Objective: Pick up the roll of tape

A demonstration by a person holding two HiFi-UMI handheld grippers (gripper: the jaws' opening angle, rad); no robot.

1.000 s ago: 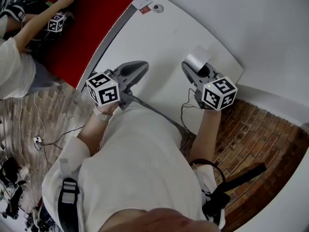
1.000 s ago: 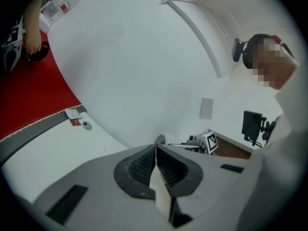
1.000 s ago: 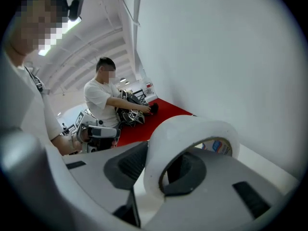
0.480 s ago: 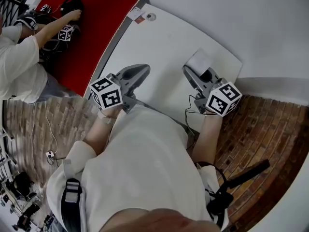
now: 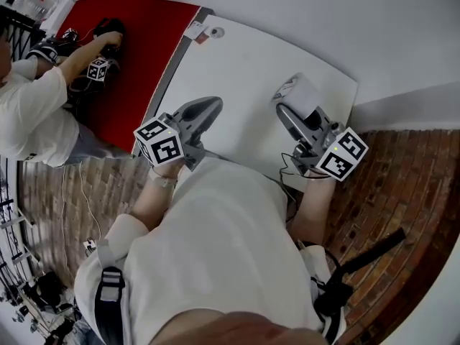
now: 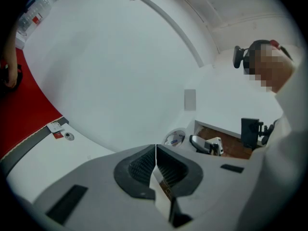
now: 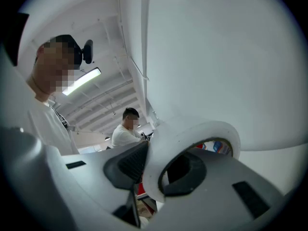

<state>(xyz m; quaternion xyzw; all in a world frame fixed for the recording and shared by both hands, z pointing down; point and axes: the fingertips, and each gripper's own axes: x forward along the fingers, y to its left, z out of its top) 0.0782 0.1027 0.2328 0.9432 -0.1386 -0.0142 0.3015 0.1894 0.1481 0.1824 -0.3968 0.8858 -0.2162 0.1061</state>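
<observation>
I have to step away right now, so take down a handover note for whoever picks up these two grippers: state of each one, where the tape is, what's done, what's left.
Left hand-held gripper: shut, empty, over the near edge of the table.
Right hand-held gripper: shut on the tape, with one jaw through the roll's hole and the other outside its wall.
Tape: in the right grip by the table's right end; it looks clear of the surface.
Done: the pick-up seems made.
Left: probably just hold the grip steady. No further step shows.
</observation>
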